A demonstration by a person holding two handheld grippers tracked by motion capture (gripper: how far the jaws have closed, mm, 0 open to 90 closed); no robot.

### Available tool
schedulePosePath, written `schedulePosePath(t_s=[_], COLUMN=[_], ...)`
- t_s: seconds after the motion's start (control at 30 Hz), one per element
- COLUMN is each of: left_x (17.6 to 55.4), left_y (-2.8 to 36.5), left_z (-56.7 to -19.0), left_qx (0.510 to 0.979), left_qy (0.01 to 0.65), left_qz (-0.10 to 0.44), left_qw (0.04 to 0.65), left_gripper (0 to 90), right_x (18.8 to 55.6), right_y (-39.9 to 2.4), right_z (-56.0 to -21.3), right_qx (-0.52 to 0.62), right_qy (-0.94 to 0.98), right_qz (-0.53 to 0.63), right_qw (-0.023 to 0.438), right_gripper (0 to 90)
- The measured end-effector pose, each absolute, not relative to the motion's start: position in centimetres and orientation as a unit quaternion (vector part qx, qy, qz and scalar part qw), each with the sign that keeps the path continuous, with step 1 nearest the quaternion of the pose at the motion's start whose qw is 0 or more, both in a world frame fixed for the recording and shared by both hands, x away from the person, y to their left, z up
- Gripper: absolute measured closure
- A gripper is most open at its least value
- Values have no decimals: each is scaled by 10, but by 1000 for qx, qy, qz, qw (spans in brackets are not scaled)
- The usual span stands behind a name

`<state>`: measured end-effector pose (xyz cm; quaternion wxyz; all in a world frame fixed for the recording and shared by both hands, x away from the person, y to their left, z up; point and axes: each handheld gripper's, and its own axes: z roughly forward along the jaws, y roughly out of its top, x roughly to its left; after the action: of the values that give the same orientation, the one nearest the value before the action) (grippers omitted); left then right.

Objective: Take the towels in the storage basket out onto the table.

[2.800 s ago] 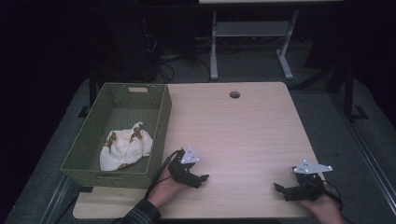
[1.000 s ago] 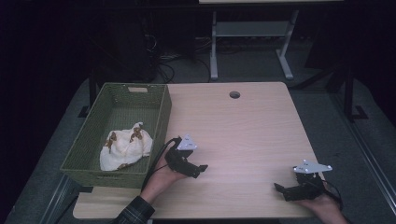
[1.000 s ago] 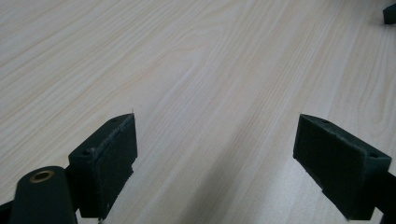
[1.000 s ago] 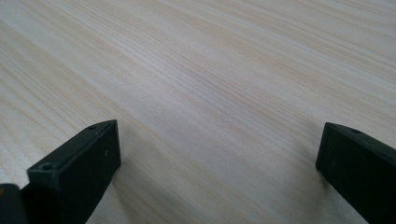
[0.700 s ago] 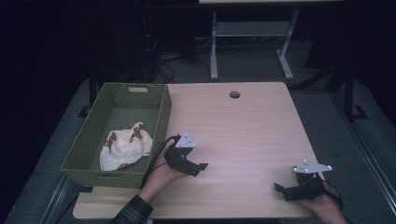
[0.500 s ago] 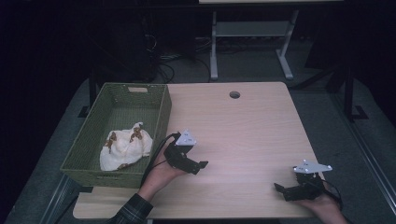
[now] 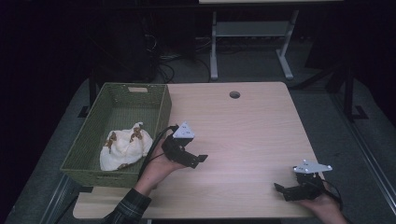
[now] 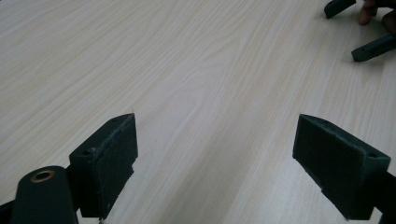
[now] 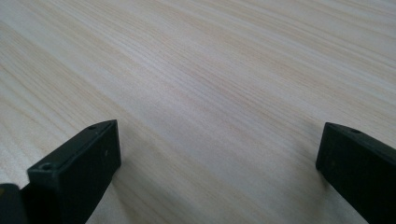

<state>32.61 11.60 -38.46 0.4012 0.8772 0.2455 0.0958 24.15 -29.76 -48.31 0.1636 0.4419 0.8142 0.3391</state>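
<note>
My left gripper [image 7: 198, 159] is held just above the wooden table [image 7: 243, 126], right beside the green basket [image 7: 88, 144]; its jaws point right. In the left gripper view, my left gripper [image 8: 215, 154] is open, with bare wood between its pads. My right gripper [image 7: 283, 190] rests near the table's front right corner, pointing left. Seen in the right gripper view, my right gripper [image 9: 215, 163] is open over bare wood. The right gripper's jaws [image 8: 369, 46] and a fingertip show far off in the left gripper view. A white cloth with brown patches [image 7: 125, 146] lies crumpled in the basket.
The woven basket stands at the table's left edge, overhanging it. A round cable hole [image 7: 234, 94] sits near the table's far edge. A grey metal stand [image 7: 247, 37] is on the floor behind the table, with cables [image 7: 173, 56] beside it.
My left gripper has risen a little and drifted up and left towards the basket, its jaws now tilted to the right. The right gripper has stayed put.
</note>
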Motion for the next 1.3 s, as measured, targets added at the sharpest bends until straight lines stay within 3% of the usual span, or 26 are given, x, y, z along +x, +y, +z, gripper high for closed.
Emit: schedulePosePath(t_s=[0.63,1.3], left_x=[342,347], left_y=[128,166], left_z=[-362,-348], left_qx=[878,869], left_qy=[239,267], left_qz=[104,118], left_qw=[401,400], left_gripper=[133,133], right_x=[242,242], right_y=[-298,-298], right_z=[-483,-483], right_qx=[441,440], right_qy=[815,815], right_qz=[338,339], right_qw=[164,164], right_gripper=[0,0])
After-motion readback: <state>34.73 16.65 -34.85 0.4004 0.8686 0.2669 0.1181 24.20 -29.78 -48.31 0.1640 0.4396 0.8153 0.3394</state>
